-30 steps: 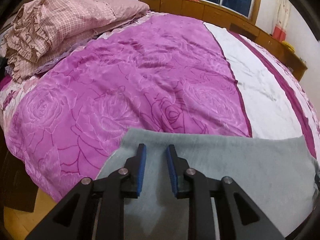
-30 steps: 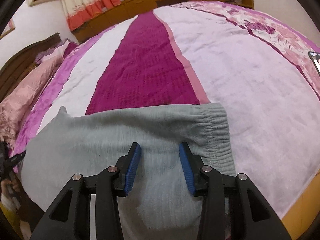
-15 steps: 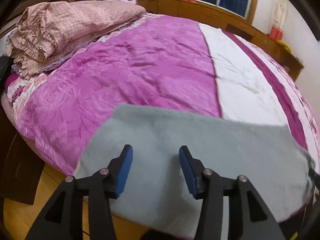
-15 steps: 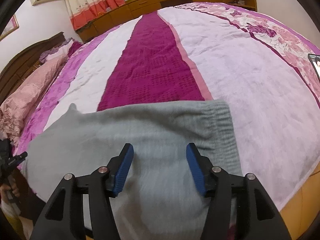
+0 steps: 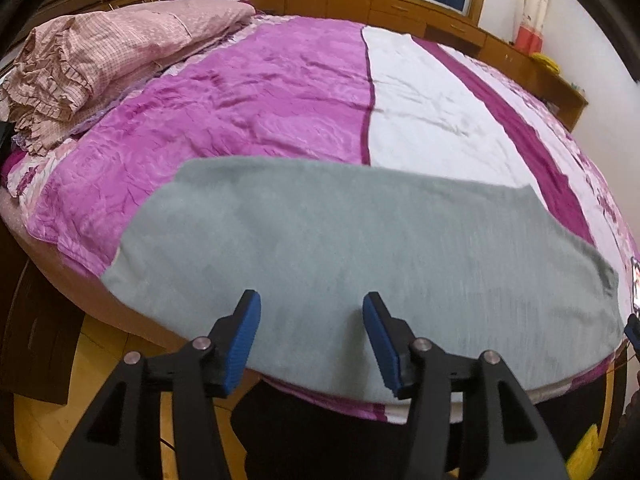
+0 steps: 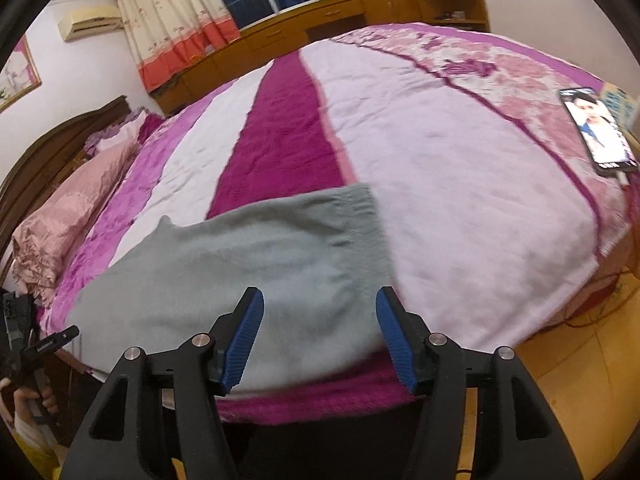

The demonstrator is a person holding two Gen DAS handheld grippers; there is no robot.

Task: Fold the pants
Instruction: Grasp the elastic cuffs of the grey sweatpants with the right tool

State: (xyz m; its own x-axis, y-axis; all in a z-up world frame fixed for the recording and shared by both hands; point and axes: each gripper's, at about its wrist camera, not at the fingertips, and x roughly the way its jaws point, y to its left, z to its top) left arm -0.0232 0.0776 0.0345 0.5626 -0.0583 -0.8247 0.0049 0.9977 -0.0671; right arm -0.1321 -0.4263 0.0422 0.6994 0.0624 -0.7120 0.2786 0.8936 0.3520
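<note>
Grey pants (image 5: 352, 256) lie flat along the near edge of the bed, folded lengthwise. In the right wrist view the pants (image 6: 240, 264) show their elastic waistband (image 6: 372, 224) at the right end. My left gripper (image 5: 311, 336) is open and empty, held above the near edge of the pants. My right gripper (image 6: 320, 332) is open and empty, held above the waistband end. Neither gripper touches the cloth.
The bed (image 5: 280, 92) has a purple, white and magenta cover. Pink bedding (image 5: 100, 52) is piled at the far left. A phone (image 6: 598, 130) lies on the bed at the right. Wooden floor (image 6: 560, 380) lies below the bed edge.
Both grippers opened wider and pulled back and up from the pants. The pants now lie released on the bed, with more of the bed edge and floor in view.
</note>
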